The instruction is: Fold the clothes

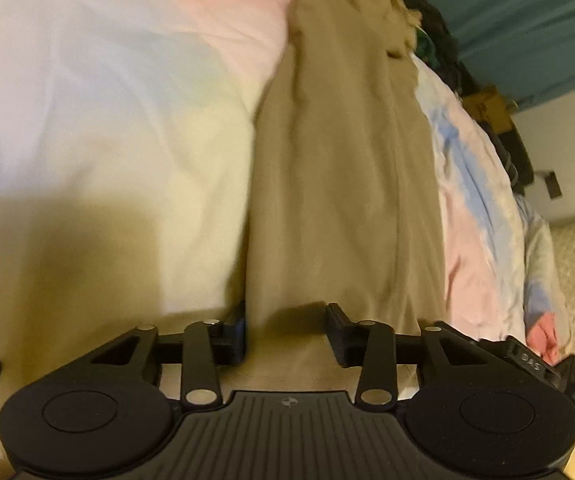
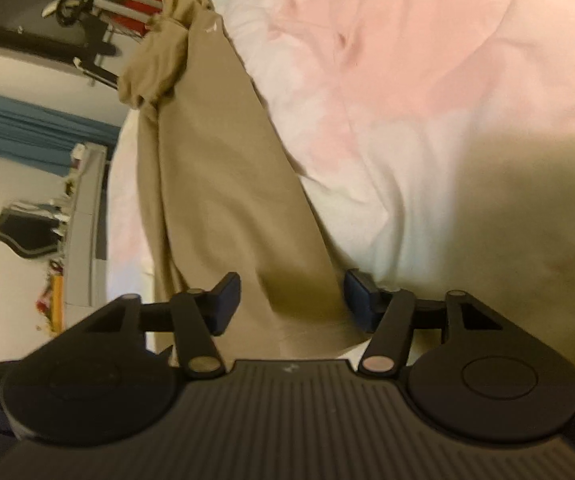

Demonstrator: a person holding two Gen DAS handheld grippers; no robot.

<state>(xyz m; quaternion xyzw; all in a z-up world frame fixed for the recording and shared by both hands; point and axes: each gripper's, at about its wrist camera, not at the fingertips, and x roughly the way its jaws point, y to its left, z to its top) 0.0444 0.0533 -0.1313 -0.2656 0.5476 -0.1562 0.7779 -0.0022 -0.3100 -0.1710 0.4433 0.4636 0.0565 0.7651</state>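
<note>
A long tan garment lies stretched out on a pastel pink, blue and white bedspread. Its far end is bunched up. My left gripper hovers open over the near end, with the cloth running between and under its fingers. In the right wrist view the same tan garment runs away from me to a crumpled end at the top left. My right gripper is open too, its fingers wide apart over the cloth's near end. Neither pair of fingers pinches the cloth.
Bedspread fills most of both views. Dark clothes lie heaped at the bed's far edge by a teal curtain. A cardboard box stands beyond. A grey desk and black chair stand off the bed's left side.
</note>
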